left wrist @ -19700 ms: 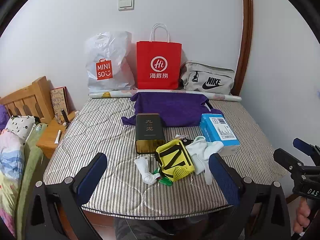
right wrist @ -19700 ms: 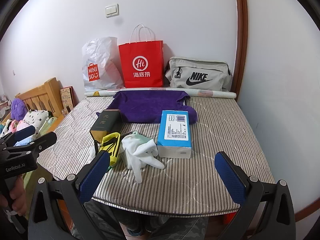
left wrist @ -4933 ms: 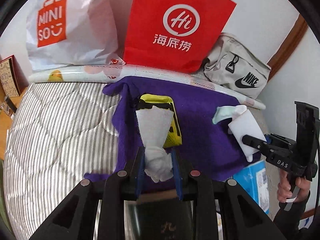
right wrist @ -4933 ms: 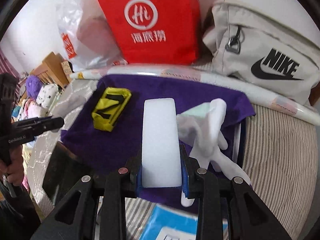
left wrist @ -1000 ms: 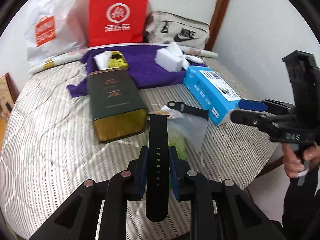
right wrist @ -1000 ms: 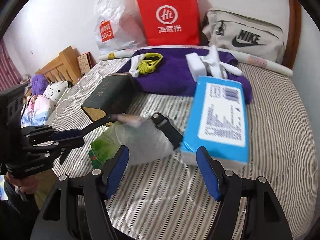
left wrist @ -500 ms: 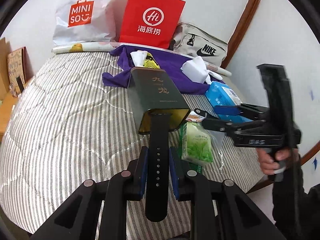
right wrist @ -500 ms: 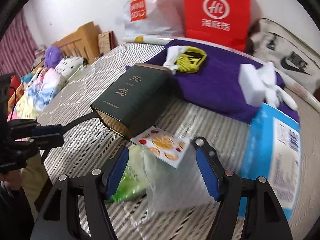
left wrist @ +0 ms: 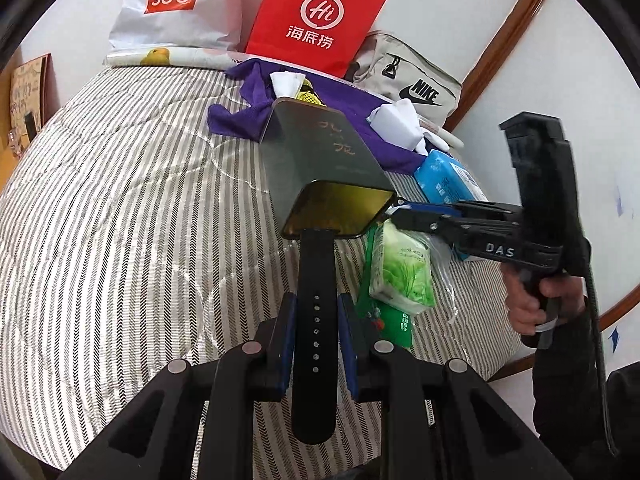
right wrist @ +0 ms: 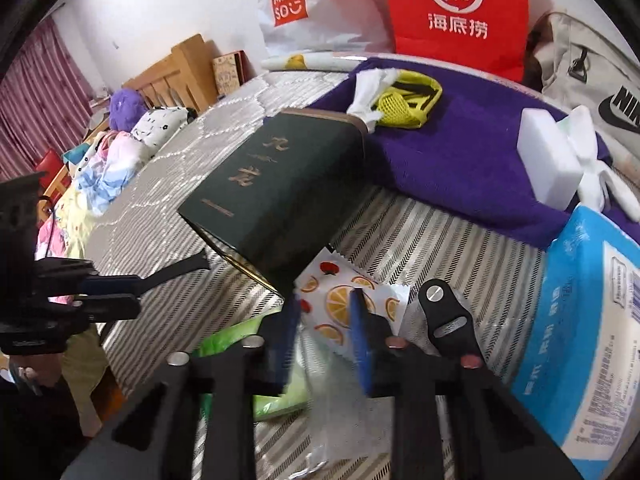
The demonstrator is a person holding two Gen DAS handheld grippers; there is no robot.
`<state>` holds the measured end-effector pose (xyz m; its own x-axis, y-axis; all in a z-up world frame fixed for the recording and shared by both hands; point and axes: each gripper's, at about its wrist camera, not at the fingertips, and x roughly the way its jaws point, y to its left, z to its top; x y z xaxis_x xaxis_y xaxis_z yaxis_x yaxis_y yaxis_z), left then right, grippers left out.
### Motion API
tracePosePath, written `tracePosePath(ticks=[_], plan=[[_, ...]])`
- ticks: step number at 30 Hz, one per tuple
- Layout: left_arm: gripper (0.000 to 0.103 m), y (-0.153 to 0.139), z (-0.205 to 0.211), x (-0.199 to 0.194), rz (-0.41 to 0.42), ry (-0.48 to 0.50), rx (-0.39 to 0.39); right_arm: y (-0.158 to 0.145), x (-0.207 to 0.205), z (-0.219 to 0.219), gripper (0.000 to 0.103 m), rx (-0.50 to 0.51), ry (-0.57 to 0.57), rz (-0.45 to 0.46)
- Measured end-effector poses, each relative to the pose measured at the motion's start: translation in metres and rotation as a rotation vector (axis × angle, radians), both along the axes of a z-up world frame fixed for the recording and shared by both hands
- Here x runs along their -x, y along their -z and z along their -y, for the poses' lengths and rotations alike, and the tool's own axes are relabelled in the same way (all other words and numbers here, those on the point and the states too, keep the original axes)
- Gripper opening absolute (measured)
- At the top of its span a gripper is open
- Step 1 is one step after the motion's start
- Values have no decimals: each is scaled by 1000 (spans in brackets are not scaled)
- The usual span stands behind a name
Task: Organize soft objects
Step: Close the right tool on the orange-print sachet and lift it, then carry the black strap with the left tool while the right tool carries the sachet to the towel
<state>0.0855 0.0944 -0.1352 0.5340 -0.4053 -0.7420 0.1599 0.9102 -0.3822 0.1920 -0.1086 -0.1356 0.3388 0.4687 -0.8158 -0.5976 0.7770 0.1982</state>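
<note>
My left gripper (left wrist: 316,304) is shut on a black watch strap (left wrist: 316,276) whose tip reaches the open end of a dark green tin (left wrist: 320,152). The right gripper (right wrist: 324,312) hangs over a fruit-print packet (right wrist: 328,300) lying on a clear bag (right wrist: 320,400) with a green tissue pack (left wrist: 400,272). Its jaws are closing with the packet between them, and the packet still lies flat. A purple cloth (right wrist: 460,152) at the back carries a white sock (right wrist: 368,92), a yellow mesh pouch (right wrist: 404,100), a white sponge (right wrist: 548,160) and white gloves (right wrist: 600,176).
A second black strap piece (right wrist: 444,312) lies beside the blue box (right wrist: 592,320). A red paper bag (left wrist: 320,16), a white Miniso bag (left wrist: 172,4) and a grey Nike bag (left wrist: 404,80) line the wall. The striped mattress (left wrist: 120,220) ends near me.
The right jaws have narrowed from wide open to a small gap around the fruit-print packet. Both hands have shifted and rolled a little; the left keeps its hold on the strap.
</note>
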Motion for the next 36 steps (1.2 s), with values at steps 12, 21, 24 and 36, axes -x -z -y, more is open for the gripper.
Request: tracePosePath(ticks=[12,21,24,36], plan=[[20,-4,-5,2,1,-11,9,-20,5,17,14,127,120,106],[20,-1,-6,-3,-14,-18,10,6,-19,17,4,93,118,60],[20,0,-1,-2,-12,-13,-14,-5,-8,23,4,35,123,85],[20,14,29,1,-24,1,-139,-30,76,74,4,29,156,120]])
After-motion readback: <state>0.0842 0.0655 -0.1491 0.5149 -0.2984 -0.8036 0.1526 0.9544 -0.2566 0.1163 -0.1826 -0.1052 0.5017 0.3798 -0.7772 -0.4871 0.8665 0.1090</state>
